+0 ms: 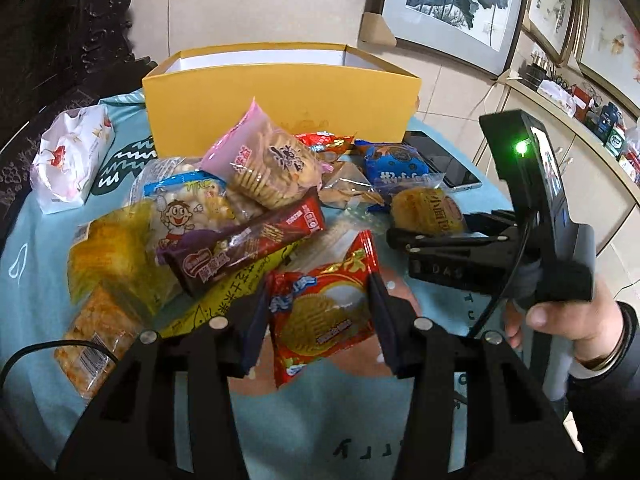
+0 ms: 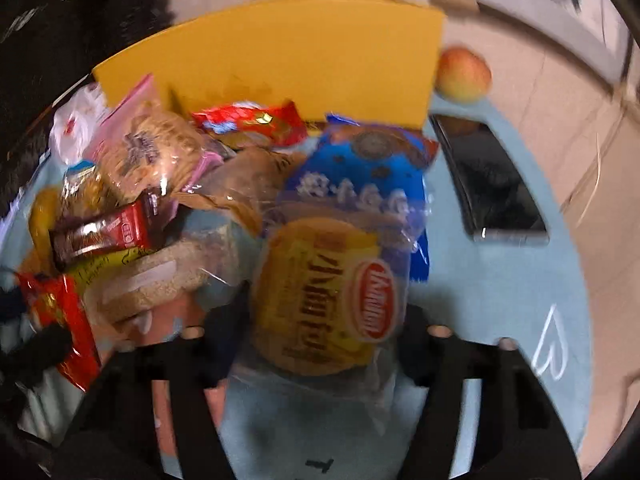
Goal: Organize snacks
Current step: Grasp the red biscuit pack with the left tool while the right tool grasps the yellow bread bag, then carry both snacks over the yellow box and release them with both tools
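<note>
A pile of wrapped snacks lies on a light blue cloth (image 1: 320, 408) in front of an open yellow box (image 1: 280, 100). My left gripper (image 1: 318, 320) is shut on a red cookie packet (image 1: 324, 320), one finger on each side. My right gripper (image 2: 316, 340) is shut on a clear-wrapped yellow bun (image 2: 328, 296); it also shows in the left wrist view (image 1: 428, 210) at the right of the pile. The pile holds a brown wafer bar (image 1: 240, 244), a pink cracker bag (image 1: 268, 164) and a blue packet (image 1: 394, 164).
A white tissue pack (image 1: 68, 160) lies at the left. A dark phone (image 2: 492, 184) lies right of the pile, and an apple (image 2: 464, 74) sits by the box's right corner. Framed pictures (image 1: 452, 4) and a counter (image 1: 568, 120) stand at the right.
</note>
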The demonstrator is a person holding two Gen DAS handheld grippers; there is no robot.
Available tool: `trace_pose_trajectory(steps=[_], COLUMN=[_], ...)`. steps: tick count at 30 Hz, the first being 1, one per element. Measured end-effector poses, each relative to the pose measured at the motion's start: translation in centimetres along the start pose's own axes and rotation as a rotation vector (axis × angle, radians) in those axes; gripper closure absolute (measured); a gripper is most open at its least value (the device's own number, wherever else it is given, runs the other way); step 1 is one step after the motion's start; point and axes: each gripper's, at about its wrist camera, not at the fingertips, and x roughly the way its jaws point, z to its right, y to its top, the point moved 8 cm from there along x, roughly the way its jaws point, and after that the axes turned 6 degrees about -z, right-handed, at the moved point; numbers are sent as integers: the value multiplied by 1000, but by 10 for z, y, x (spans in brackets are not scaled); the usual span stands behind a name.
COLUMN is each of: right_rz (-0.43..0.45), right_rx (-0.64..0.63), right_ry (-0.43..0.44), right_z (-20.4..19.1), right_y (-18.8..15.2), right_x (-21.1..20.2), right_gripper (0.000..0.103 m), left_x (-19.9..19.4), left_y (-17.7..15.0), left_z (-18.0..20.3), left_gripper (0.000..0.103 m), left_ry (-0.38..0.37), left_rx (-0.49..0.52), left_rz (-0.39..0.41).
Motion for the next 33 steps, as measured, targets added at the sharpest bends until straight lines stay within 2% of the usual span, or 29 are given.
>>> trace_pose_trajectory(steps=[3,14,18,25,29,33], right_rz=[28,237,313,393,453,524], right_rx=[27,26,-1,-29,-24,-9], right_ry=[23,74,87,86,88,71], right_z=[4,14,8,10,12,13], right_y=[-1,16,30,59,96,144], right_x=[-10,-88,-112,-133,-137,-134], right_gripper=[52,52,52,52,52,52], left_x=[-3,-21,-34,-50,-51,-36], left_y=[1,27,55,109,153,205], left_z=[-4,-3,1,8,1,-24], left_gripper=[55,55,55,55,55,54], left_ry=[5,13,20,34,52,90], left_rx=[-6,-15,-10,-7,-43,-140], left_rz=[9,60,112,187,233,278])
